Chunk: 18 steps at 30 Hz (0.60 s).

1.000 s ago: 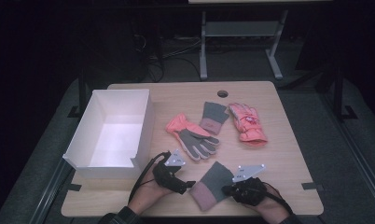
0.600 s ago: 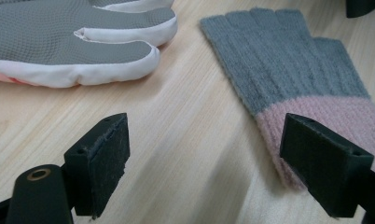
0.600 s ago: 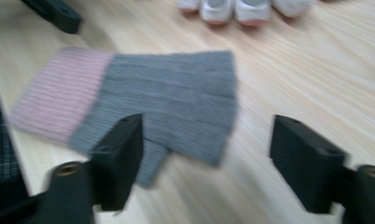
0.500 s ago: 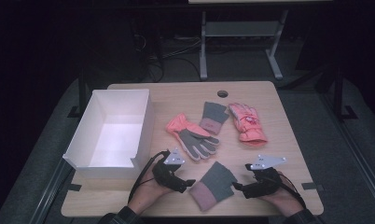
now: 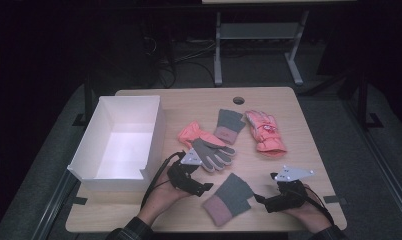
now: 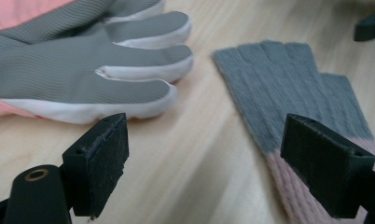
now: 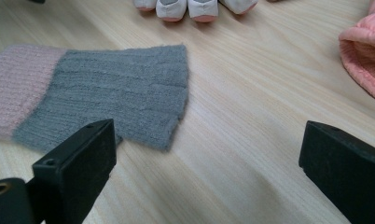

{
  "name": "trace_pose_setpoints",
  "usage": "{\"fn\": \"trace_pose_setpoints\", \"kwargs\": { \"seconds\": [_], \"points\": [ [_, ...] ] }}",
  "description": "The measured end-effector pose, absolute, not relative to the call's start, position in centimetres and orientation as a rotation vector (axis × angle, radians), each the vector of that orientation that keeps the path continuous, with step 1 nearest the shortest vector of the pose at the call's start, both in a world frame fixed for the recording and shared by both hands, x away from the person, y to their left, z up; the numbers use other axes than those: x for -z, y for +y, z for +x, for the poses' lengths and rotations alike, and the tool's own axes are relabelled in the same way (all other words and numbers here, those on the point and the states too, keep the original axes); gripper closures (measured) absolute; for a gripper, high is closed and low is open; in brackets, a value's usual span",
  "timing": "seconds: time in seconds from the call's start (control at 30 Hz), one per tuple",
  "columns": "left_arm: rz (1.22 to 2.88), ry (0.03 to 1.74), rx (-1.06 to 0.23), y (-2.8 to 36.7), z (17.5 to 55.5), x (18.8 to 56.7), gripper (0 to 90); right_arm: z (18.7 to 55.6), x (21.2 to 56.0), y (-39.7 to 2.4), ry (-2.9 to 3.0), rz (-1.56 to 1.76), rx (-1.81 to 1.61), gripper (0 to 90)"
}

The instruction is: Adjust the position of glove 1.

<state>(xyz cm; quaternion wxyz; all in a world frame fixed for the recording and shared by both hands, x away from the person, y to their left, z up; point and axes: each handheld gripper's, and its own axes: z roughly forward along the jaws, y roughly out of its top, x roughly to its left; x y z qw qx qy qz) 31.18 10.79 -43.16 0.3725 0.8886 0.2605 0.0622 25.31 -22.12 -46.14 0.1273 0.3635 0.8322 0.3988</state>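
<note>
A grey knitted glove with a pink cuff (image 5: 228,198) lies flat near the table's front edge, between my two grippers. My left gripper (image 5: 203,189) stands open just left of it, its jaws wide over bare wood (image 6: 209,172), with the knit glove (image 6: 288,93) by the right jaw. My right gripper (image 5: 261,200) is open a little to the right of the glove; its jaws have just been opening and nothing is between them (image 7: 209,172). The glove's grey end (image 7: 106,98) lies beside its left jaw. A grey-palmed pink ski glove (image 5: 209,147) (image 6: 83,70) lies behind the left gripper.
A white open box (image 5: 89,145) stands at the table's left. A second grey knit glove (image 5: 229,126) and a pink ski glove (image 5: 265,132) (image 7: 367,56) lie mid-table. A round cable hole (image 5: 238,100) is at the back edge.
My right gripper has drawn away to the right from the knit glove's edge and opened, leaving the glove flat on the table. The left gripper has edged slightly away from the front edge.
</note>
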Motion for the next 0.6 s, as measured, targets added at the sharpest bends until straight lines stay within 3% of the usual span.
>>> {"fn": "trace_pose_setpoints", "kwargs": {
  "seconds": [0.6],
  "points": [
    [2.242, 0.744, -0.233, 7.8, 37.1, 40.9, 15.8, 25.4, 46.0, -22.2, 2.412, 1.064, -1.158, 3.6]
  ]
}}
